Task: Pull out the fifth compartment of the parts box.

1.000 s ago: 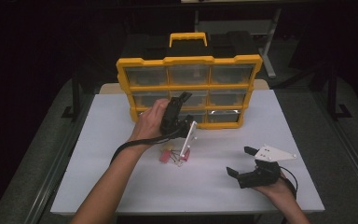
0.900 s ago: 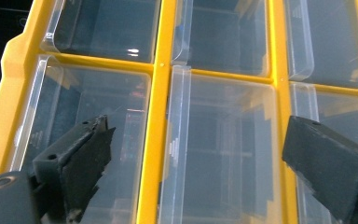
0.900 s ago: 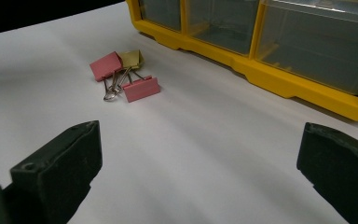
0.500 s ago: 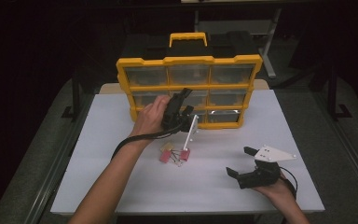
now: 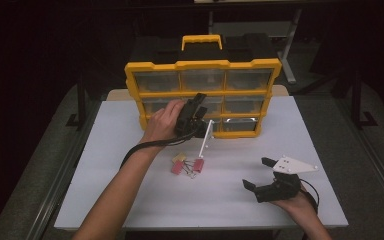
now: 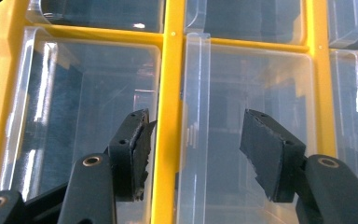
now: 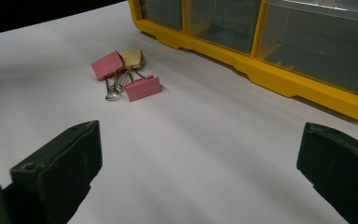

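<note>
Drawer (image 6: 242, 140) between left gripper (image 6: 196, 154) jaws.

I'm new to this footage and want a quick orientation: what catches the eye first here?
The yellow plastic organiser with clear drawers stands upright at the far edge of the white table. The left gripper is up at its front; its jaws have just been closing, around a drawer's clear handle. Pink and yellow binder clips lie mid-table, and the right gripper rests open at near right.
</note>
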`<act>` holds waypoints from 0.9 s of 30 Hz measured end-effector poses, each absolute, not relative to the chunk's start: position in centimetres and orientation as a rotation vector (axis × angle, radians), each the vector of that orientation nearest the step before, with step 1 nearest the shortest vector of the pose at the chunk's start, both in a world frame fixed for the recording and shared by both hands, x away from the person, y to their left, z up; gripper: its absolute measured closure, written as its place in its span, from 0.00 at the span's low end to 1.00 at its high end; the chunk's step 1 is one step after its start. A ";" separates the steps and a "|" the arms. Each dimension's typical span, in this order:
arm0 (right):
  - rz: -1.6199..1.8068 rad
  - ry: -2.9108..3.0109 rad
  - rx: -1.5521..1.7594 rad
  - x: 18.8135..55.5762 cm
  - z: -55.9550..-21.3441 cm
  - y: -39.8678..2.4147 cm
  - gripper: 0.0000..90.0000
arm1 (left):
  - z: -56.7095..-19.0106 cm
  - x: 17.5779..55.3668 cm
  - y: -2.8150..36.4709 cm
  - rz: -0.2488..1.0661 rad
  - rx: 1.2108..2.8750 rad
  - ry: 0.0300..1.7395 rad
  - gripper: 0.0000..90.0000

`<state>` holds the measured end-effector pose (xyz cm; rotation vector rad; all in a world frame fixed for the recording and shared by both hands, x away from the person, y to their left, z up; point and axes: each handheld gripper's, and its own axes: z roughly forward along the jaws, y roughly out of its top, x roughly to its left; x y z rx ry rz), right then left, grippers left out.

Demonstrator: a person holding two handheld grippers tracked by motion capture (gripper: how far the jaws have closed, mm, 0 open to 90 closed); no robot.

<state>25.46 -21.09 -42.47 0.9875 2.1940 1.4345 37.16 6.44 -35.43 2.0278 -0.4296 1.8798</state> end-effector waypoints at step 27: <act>1.434 2.197 0.987 25.4 -42.5 -21.1 0.00 | -35.1 37.3 6.4 1.873 2.057 -0.396 0.82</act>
